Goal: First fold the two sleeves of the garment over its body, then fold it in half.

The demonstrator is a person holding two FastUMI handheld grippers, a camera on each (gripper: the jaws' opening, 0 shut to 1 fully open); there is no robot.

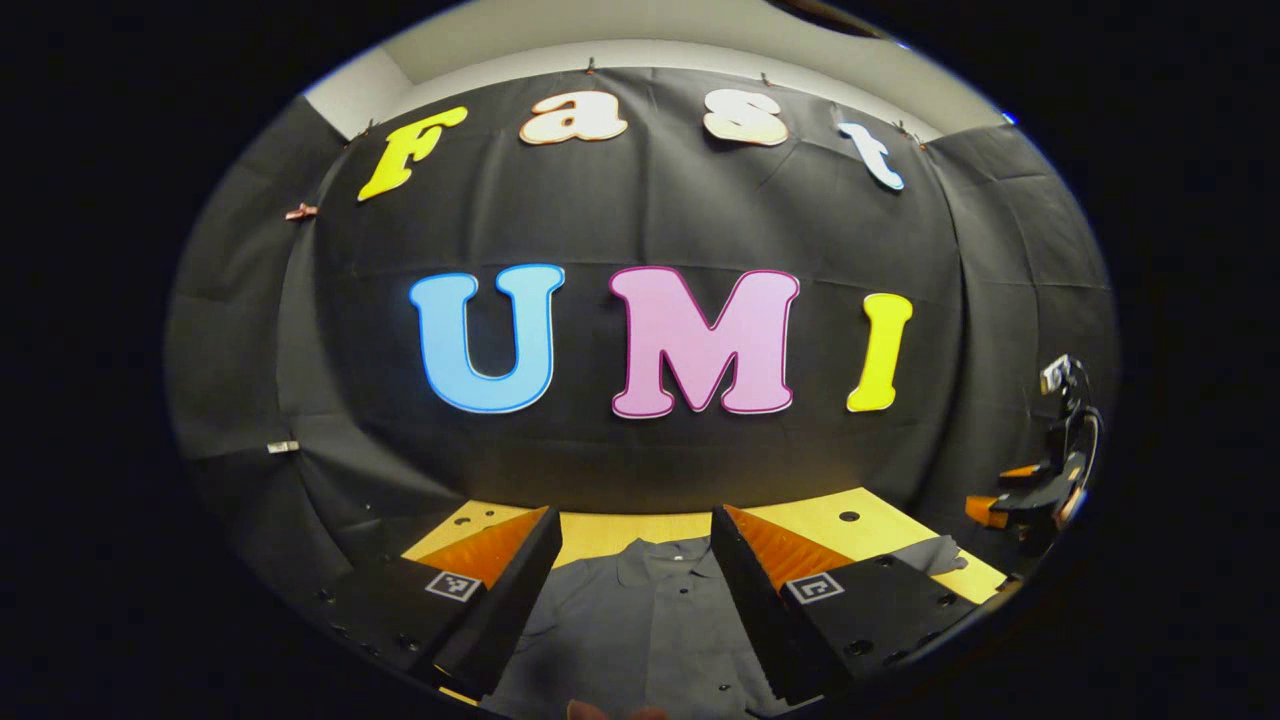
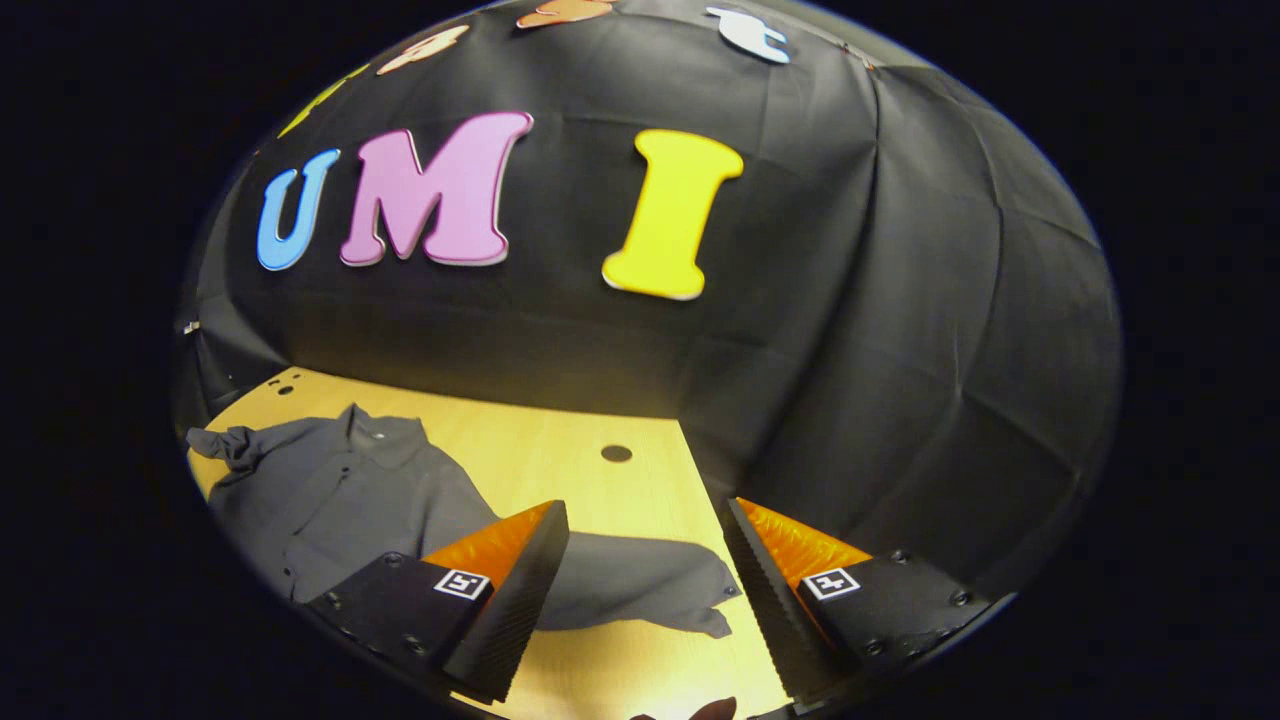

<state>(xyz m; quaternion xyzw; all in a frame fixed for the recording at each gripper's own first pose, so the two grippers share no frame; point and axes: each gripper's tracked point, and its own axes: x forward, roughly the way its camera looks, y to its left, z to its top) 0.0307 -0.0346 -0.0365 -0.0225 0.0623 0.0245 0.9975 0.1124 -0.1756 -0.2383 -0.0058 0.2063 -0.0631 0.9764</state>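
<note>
**Above the table: both grippers open, sleeves unfolded**

At the bottom of the right gripper view, the right gripper (image 2: 645,560) is held open over a sleeve (image 2: 640,585) stretched crosswise between its fingers. The shirt (image 2: 340,490) is spread toward the left on the table (image 2: 560,430). The left gripper (image 1: 635,565) is held open over the collar (image 1: 660,560), farther from that sleeve.

The left gripper view looks level from above the near edge of the light wooden table (image 1: 850,530), facing the far edge. The right gripper view sits off toward the table's right edge (image 2: 640,480), tilted down and rolled. Both share the dark grey buttoned shirt (image 1: 640,620) (image 2: 330,490).
</note>
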